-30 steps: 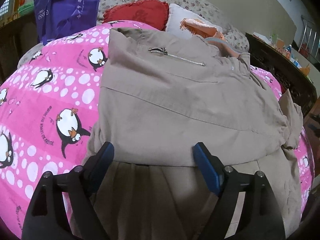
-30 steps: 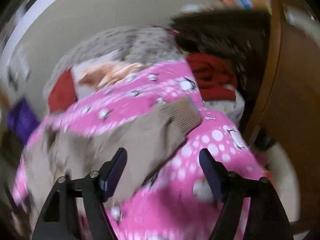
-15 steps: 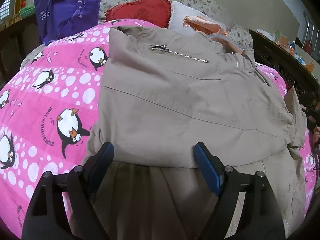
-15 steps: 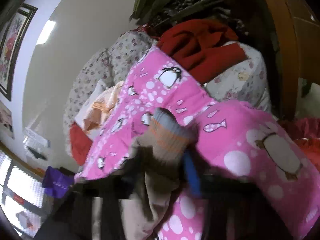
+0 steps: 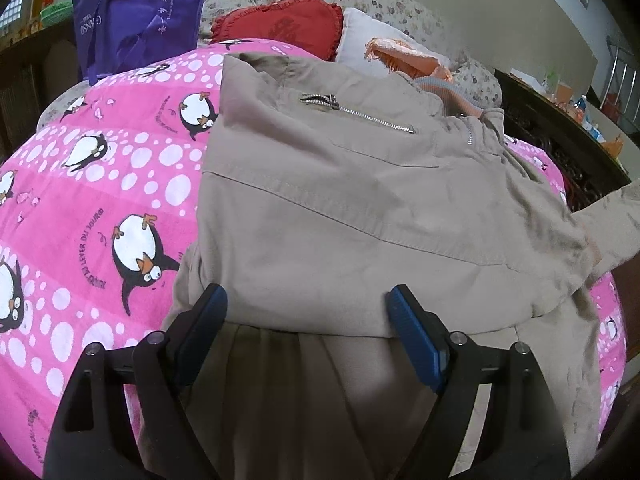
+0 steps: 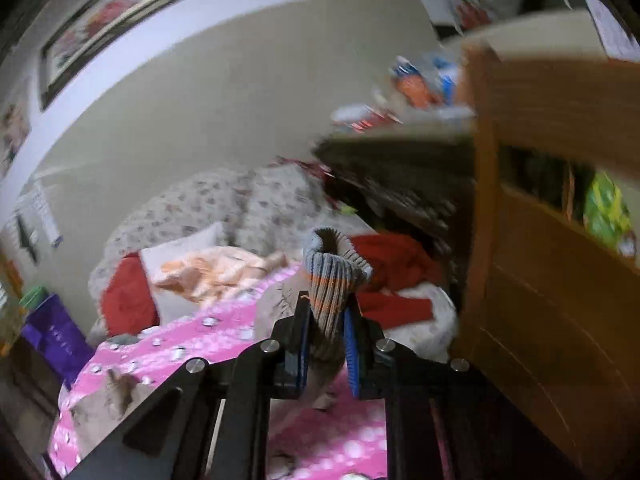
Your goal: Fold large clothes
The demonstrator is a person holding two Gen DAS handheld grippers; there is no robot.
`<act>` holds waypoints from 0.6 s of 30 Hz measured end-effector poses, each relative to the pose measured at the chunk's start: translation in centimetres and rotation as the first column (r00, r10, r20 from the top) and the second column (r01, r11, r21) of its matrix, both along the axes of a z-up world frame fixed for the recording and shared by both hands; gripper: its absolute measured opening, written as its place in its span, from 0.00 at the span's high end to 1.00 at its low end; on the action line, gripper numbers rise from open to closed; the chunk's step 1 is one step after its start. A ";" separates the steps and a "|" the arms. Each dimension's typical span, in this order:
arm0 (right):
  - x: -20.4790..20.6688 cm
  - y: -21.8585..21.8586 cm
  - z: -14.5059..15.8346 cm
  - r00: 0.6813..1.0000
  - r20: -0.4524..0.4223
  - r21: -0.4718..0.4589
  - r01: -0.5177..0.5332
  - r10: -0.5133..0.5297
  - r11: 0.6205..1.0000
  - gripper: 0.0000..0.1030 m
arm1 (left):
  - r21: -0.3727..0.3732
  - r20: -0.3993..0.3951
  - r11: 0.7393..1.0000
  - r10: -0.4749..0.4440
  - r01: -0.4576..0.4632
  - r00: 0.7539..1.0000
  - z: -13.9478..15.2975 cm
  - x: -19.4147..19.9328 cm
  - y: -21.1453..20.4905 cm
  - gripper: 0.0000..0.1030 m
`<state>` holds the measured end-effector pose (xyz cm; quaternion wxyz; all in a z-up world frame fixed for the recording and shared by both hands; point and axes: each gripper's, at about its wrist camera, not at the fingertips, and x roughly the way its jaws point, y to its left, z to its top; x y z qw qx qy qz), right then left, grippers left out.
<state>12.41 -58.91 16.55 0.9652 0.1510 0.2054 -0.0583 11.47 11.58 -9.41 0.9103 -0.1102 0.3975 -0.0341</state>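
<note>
A beige jacket (image 5: 360,208) with a zipped pocket lies partly folded on a pink penguin blanket (image 5: 100,200). My left gripper (image 5: 308,312) is open and rests over the jacket's near fold. In the left wrist view one sleeve (image 5: 612,220) rises off to the right. My right gripper (image 6: 326,320) is shut on that sleeve's grey and orange ribbed cuff (image 6: 334,272) and holds it up above the bed.
A red pillow (image 5: 280,28), a white pillow and a floral cushion sit at the bed's far end. A purple bag (image 5: 136,12) hangs at the far left. A wooden cabinet (image 6: 552,240) stands at the right, with red cloth (image 6: 392,268) beside it.
My right gripper closed on the sleeve cuff and lifted it up off the blanket. The sleeve now stretches up at the right. My left gripper stayed put.
</note>
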 end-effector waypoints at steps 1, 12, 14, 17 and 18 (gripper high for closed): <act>0.0 2.3 0.6 0.999 0.006 -0.018 -0.049 0.049 0.999 0.86 | 0.000 0.000 1.000 -0.002 0.002 1.000 0.0 0.0 0.0 0.17; 2.6 35.0 -8.3 0.808 -0.121 0.079 -0.570 0.576 0.817 0.86 | -0.040 0.081 0.999 0.034 -0.031 0.996 4.6 -1.0 1.1 0.17; 3.2 39.3 -11.6 0.780 -0.181 0.055 -0.599 0.598 0.798 0.86 | -0.052 0.084 0.998 0.040 -0.036 0.996 5.6 -0.6 1.7 0.17; 4.4 43.7 -17.3 0.775 -0.305 -0.018 -0.586 0.554 0.810 0.80 | -0.078 0.077 0.997 0.027 -0.021 0.997 6.0 0.2 1.7 0.17; 4.6 44.4 -18.7 0.778 -0.350 -0.059 -0.575 0.522 0.816 0.76 | -0.084 0.079 0.997 0.009 -0.002 0.997 6.0 0.5 1.4 0.17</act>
